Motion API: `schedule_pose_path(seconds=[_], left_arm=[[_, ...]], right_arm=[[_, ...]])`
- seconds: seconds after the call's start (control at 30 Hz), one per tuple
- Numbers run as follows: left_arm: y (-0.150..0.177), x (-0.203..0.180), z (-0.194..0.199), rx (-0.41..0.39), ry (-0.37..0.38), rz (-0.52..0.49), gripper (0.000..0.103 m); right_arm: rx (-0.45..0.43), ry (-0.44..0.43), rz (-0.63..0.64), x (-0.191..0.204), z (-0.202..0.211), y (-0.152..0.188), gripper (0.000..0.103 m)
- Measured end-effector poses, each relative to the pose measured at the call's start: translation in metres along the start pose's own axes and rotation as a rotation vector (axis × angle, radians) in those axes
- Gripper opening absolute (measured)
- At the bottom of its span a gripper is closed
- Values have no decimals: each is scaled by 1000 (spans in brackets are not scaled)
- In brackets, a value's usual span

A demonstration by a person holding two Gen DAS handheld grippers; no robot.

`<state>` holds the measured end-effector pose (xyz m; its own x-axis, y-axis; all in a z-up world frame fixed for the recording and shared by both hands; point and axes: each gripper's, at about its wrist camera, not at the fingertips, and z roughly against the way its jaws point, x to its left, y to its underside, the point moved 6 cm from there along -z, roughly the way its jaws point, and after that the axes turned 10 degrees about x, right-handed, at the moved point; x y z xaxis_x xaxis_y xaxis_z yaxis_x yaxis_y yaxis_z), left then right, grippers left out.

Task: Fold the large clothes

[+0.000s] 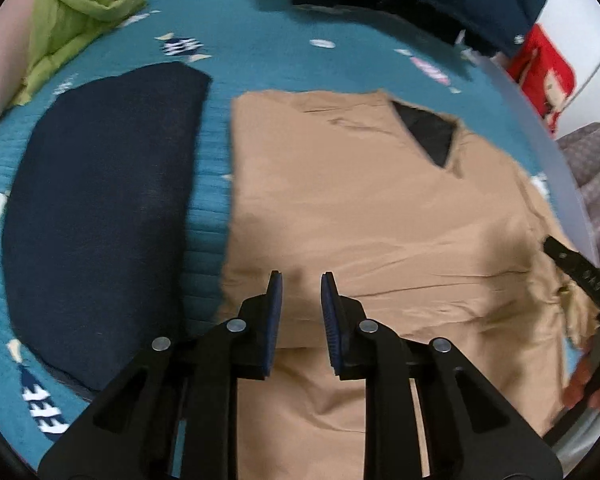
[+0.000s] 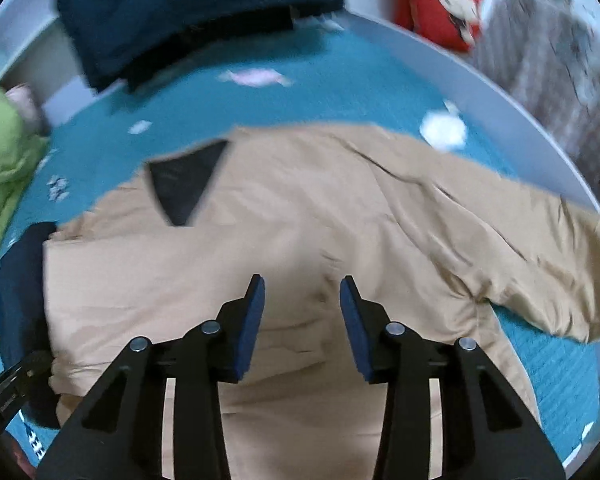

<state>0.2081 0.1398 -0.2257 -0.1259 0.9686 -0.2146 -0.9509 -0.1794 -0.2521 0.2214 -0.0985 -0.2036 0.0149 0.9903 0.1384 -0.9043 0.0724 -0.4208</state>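
Left gripper (image 1: 302,280) and right gripper (image 2: 302,284) hover, angled down, over tan garment (image 1: 380,216).

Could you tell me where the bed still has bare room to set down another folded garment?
Free: the teal strip between the dark folded sweater and the tan jacket, and the stretch between the jacket and the navy pile. Crowded: the green bedding corner.
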Motion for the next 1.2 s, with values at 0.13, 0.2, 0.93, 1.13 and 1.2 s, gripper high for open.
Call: schedule_pose_path(seconds=[0.13, 0.2, 0.93, 1.13, 1.2], left_arm=[[1, -17, -22, 28, 50, -25, 19], [5, -20, -37, 38, 19, -34, 19], [22, 22, -30, -76, -52, -58, 3], [-11, -6, 5, -191, 40, -137, 3], [-29, -15, -7, -200, 65, -127, 3]], right_arm=[[48, -119, 162, 65, -22, 21, 24], [100, -163, 177, 81, -38, 34, 25], [91, -84, 15, -22, -38, 27, 4], [-61, -203, 79, 30, -17, -12, 4], [-62, -215, 117, 49, -31, -18, 4]])
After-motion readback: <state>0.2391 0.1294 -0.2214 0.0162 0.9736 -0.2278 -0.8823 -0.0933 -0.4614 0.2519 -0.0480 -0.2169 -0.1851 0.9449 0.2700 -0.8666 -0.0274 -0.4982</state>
